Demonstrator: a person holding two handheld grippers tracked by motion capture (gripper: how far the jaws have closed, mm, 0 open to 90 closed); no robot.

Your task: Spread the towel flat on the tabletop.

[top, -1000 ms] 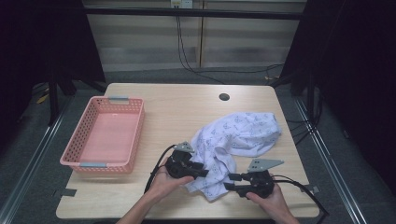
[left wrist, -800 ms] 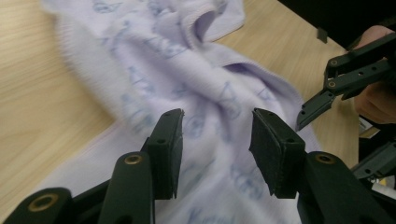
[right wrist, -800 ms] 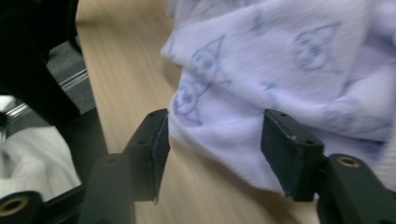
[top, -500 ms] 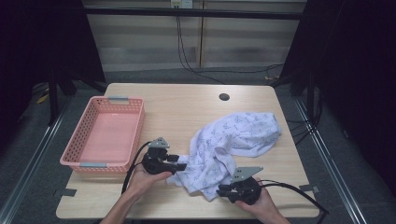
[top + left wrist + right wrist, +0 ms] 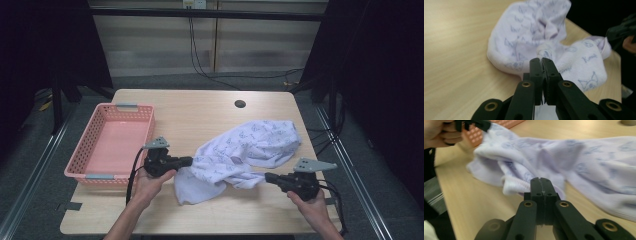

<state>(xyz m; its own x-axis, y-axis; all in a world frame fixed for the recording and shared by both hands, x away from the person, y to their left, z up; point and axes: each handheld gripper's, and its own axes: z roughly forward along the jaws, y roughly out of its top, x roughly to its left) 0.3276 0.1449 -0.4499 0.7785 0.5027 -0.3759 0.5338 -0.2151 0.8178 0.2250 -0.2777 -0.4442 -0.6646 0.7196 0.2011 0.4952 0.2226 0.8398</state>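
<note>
Cloth [image 5: 247,152] lies right of table [image 5: 200,112] centre, basket [image 5: 107,145] at nine o'clock. Your left gripper [image 5: 189,161] and right gripper [image 5: 267,177], jaws just closed, each pinch a cloth edge; gripper views show fabric between tips.

The cloth [image 5: 579,162] runs off the right gripper view's right edge, blurred.

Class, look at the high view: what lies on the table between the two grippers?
The white printed cloth lies between the left gripper and the right gripper. Each is shut on an edge of it, as both gripper views show close up.
</note>
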